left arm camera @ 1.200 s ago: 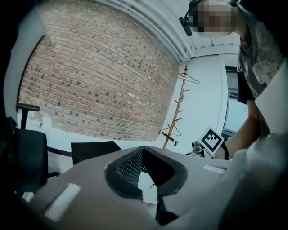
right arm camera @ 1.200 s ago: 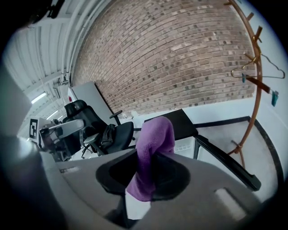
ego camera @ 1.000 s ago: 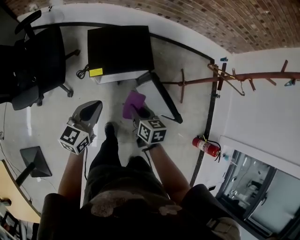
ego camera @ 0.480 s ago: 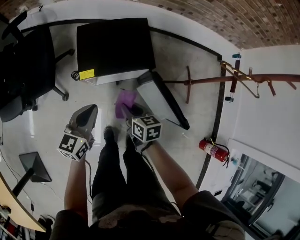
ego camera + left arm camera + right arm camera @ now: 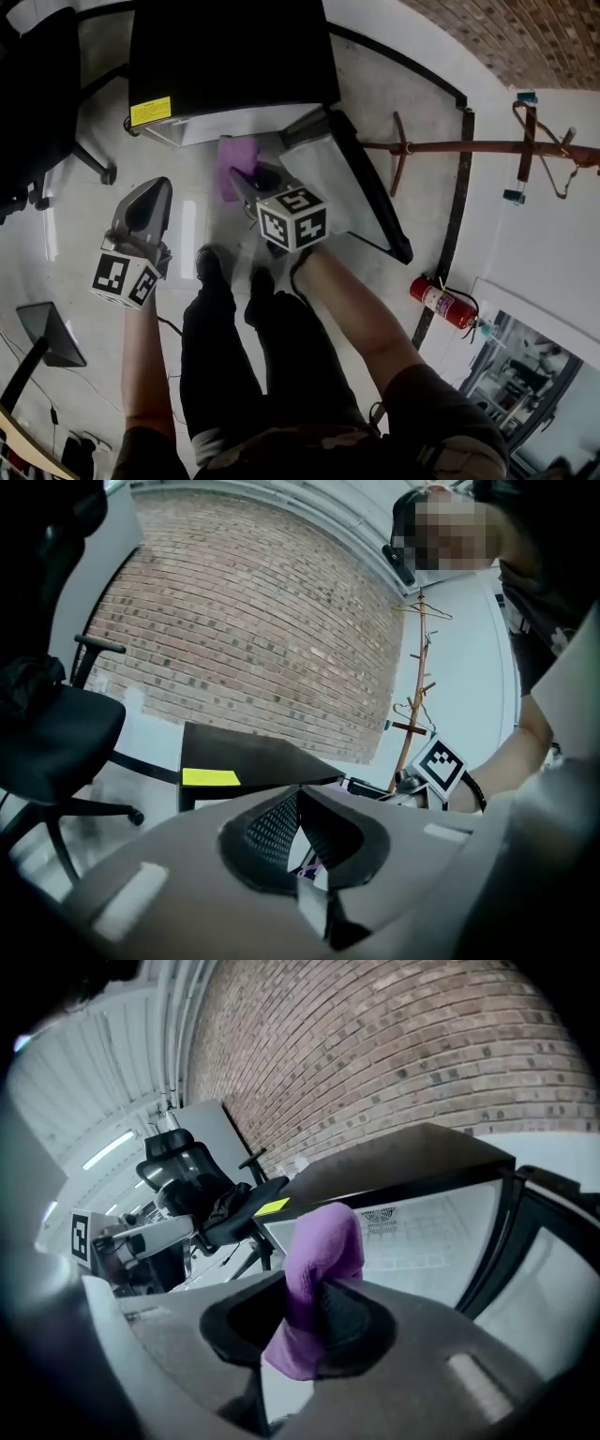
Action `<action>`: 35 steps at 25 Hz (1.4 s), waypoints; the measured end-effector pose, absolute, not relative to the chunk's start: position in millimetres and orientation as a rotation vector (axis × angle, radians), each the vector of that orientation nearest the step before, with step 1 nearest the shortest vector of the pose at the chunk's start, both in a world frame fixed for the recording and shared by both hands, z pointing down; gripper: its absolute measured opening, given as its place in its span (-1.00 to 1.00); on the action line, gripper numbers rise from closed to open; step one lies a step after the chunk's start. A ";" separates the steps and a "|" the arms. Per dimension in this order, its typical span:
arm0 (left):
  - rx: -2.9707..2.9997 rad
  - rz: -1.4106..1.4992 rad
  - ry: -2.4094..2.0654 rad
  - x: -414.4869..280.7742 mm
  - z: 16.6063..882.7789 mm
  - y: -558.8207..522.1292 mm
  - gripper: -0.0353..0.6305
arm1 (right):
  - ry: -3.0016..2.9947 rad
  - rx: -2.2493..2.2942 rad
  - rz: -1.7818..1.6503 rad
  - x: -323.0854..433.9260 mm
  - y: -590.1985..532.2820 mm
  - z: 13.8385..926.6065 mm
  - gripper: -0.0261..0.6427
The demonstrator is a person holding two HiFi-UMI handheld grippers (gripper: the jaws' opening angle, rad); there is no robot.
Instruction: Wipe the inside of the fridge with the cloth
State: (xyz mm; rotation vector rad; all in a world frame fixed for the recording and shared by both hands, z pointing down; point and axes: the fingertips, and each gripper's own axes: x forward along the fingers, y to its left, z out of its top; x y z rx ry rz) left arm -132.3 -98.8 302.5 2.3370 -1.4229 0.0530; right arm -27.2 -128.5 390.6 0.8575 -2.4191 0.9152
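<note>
1. Over the last second the person has stepped toward the fridge (image 5: 234, 56), which now looms larger and nearer in the head view. The right gripper (image 5: 246, 180) has carried the cloth (image 5: 230, 169) from the open floor up to the fridge's front edge.
2. Judging by that, this is the approach; wiping has not yet begun, and the interior (image 5: 422, 1232) stands just ahead, with the door (image 5: 361, 192) swung open to the right.
3. The right gripper's jaws are clamped on the bunched purple cloth.
4. The left gripper (image 5: 150, 192) hangs to the left, near the person, jaws closed with nothing between them.
5. The cloth's long axis runs near to far along the jaws, its free end pointing far, into the fridge.
</note>
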 end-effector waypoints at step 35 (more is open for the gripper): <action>2.543 0.098 -1.634 -192.5 472.7 -151.8 -0.84 | -2.624 0.692 0.000 -220.1 -277.3 529.7 -0.70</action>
